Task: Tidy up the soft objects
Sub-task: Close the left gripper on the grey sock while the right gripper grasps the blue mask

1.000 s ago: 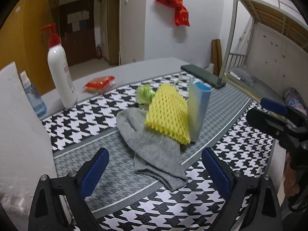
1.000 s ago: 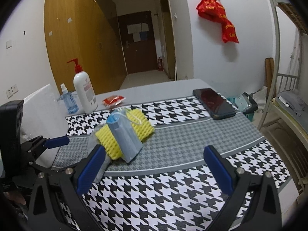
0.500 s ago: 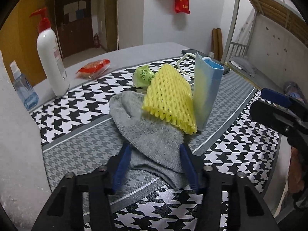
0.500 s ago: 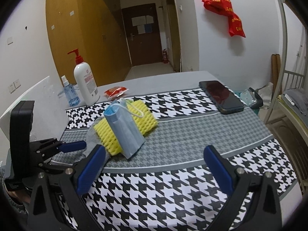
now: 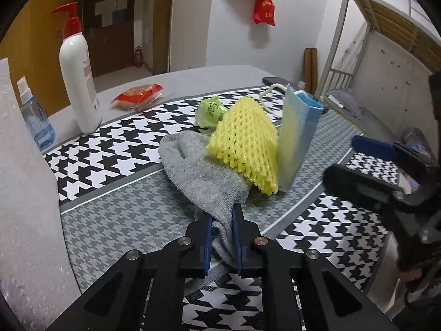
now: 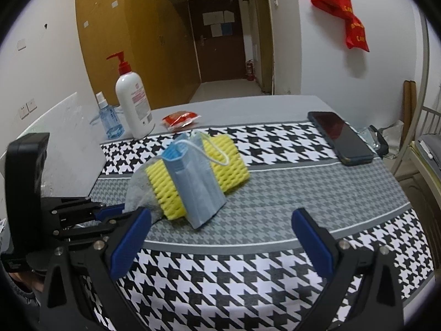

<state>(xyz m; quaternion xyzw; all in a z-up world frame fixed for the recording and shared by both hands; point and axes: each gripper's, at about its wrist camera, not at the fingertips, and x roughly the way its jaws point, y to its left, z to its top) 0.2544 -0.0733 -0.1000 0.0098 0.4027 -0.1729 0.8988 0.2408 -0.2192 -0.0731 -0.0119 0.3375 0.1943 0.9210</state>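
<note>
Grey sock (image 5: 204, 176) between left gripper (image 5: 222, 237) pads

Pump bottle (image 6: 134, 102), spray bottle (image 6: 108, 120), phone (image 6: 339, 136)

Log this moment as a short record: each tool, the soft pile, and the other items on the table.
left tool: shut on grey sock
right tool: open, holding nothing
pile: yellow foam net lies on the sock; blue face mask leans on the net
behind pile: green wrapper
other items: pump bottle, spray bottle, red packet, phone
</note>
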